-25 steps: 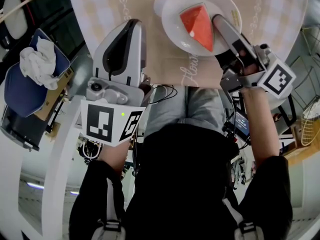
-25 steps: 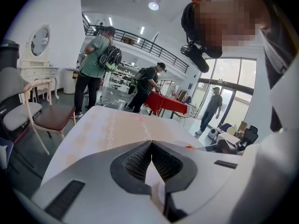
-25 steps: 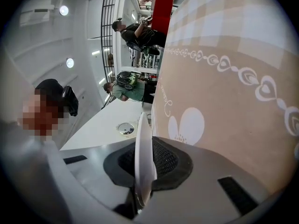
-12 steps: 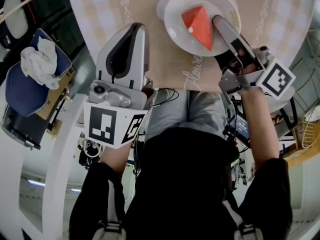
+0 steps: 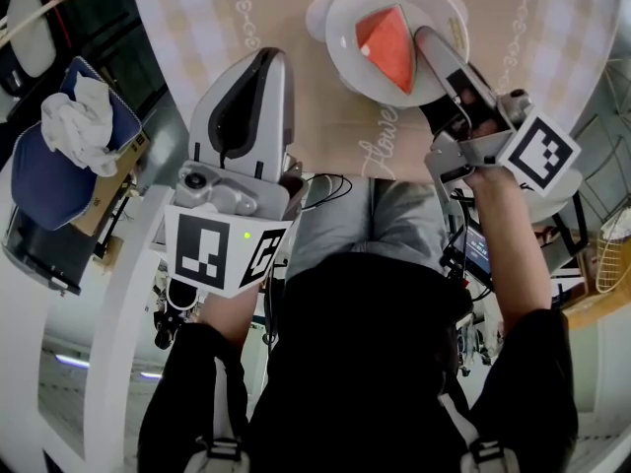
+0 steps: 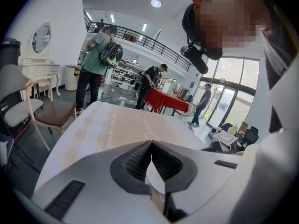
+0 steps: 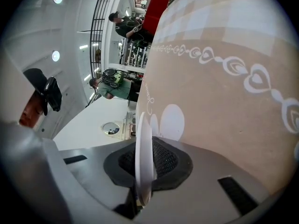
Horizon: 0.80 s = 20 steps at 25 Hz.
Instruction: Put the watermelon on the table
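Fingers (image 7: 166, 161) pinching plate (image 5: 347, 59), red watermelon wedge (image 5: 386, 45)

Red watermelon wedge (image 5: 386, 45) on white plate (image 5: 343, 49)

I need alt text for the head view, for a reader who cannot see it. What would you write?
Seen from above, the right hand-held gripper is shut on the rim of a white plate carrying a wedge of watermelon, over a beige table. The left hand-held gripper is shut and empty, nearer the table's edge.
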Tool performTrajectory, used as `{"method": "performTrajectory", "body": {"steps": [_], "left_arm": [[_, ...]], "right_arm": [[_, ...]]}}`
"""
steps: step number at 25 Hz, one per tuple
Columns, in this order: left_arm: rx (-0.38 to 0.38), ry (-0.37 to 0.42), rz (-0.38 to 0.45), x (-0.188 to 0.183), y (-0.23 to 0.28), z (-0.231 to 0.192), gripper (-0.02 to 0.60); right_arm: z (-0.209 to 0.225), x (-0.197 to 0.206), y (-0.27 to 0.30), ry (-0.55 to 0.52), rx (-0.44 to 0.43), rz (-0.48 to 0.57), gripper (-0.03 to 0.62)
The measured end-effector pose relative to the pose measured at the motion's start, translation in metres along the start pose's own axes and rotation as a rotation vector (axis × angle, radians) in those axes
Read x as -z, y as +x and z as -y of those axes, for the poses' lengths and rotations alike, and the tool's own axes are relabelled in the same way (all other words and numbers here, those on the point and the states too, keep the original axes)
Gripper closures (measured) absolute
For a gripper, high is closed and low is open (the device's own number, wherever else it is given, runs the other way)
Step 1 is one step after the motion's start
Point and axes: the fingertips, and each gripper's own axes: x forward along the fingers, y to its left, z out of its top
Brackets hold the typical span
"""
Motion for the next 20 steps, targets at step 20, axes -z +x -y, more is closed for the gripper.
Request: {"method": "performTrajectory", "body": {"steps": [20], "left_arm": [[0.007, 0.001, -0.002, 0.0029, -0.0015, 0.0044, 0.572]], "right_arm": [[-0.0051, 0.0061, 0.0063, -0.191, 0.092, -0.064, 0.539]]}}
